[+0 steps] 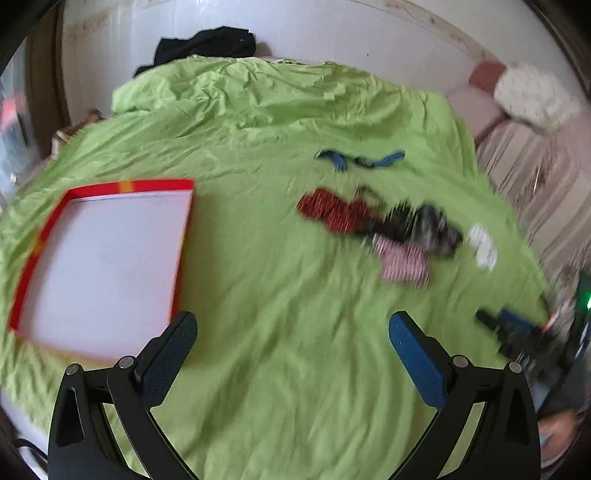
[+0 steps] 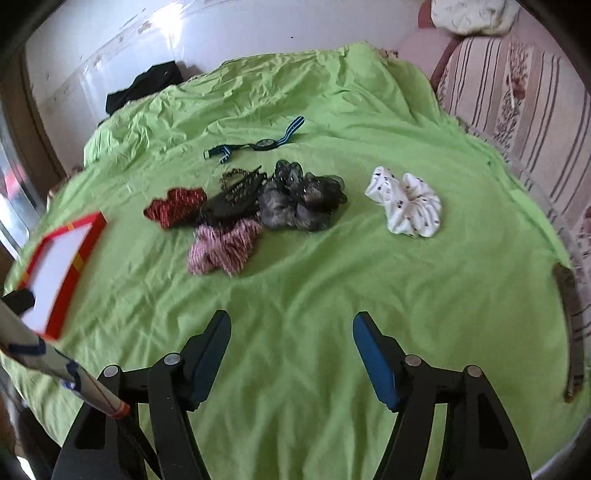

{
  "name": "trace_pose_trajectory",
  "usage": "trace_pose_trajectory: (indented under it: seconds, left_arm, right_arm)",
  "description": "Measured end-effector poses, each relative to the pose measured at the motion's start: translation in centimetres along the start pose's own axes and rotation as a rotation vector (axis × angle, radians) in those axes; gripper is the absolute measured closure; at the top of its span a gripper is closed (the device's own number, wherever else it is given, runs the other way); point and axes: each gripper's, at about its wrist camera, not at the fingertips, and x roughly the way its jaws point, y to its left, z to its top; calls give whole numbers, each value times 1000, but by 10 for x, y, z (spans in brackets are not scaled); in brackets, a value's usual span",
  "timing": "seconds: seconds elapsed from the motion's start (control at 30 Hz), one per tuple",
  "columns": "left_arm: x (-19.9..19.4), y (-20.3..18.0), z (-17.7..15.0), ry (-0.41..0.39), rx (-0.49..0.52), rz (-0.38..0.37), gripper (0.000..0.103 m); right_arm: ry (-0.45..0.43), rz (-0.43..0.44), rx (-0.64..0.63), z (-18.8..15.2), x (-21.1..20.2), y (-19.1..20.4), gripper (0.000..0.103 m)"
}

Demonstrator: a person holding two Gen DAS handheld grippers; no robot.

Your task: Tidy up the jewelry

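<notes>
On a green sheet [image 2: 332,295] lie a red scrunchie [image 2: 175,206], a pink striped scrunchie [image 2: 221,249], a black hair clip [image 2: 236,195], a dark grey scrunchie [image 2: 299,199], a white patterned scrunchie [image 2: 406,203] and a blue-strapped watch [image 2: 258,142]. A red-rimmed box lid with a white inside [image 1: 107,258] lies at the left; it also shows in the right wrist view [image 2: 62,266]. My left gripper [image 1: 291,332] is open and empty, beside the lid. My right gripper [image 2: 291,332] is open and empty, short of the pile. The same pile looks blurred in the left wrist view [image 1: 380,225].
A black garment [image 1: 207,46] lies at the far edge by the white wall. A striped sofa [image 2: 517,103] with a white cushion [image 2: 472,14] stands at the right. The right gripper's body [image 1: 517,332] shows in the left wrist view.
</notes>
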Motion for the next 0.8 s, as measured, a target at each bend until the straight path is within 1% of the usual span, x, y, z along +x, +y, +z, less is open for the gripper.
trace_pose_trajectory:
  seconds: [0.1,0.17,0.2,0.27,0.37,0.47,0.6,0.63,0.67,0.7,0.73,0.77,0.8]
  left_arm:
    - [32,4,35,39,-61,-61,0]
    - [65,3,59,81,-104,-96,0]
    - [80,3,68,95,-120,-108,0]
    - [105,1,82,117,-144,-107,0]
    - [146,1,95,167,-190,-115,0]
    - [175,-1,102,206,-214,-126,0]
    - [196,-9,107,227,-215,-137,0]
    - [201,-13,108,240,-204,-147,6]
    - [204,-16,107,256,-194,-159,34]
    - [209,-20,105,288,-183,-164,56]
    - [213,-24,103,328,-168,-157,88]
    - [212,-25,101,333,-158,-153,91]
    - [204,-27,100,317,-144,-158,91]
  right_arm:
    - [24,48,18,14,16,0,30]
    - [38,73,18,22,28,3,30]
    - [45,82,16,25,33,4,30]
    - [55,103,17,32,44,7,30]
    - [67,129,19,40,59,12,27]
    - [79,147,36,44,74,14,25]
    - [82,190,80,50,89,17,25]
    - [82,192,85,52,92,20,25]
    - [87,197,88,53,96,23,27]
    - [104,205,85,55,102,29,34]
    - [124,213,79,56,106,32,70]
    - [177,224,73,56,114,36,93]
    - [200,227,83,54,116,37,93]
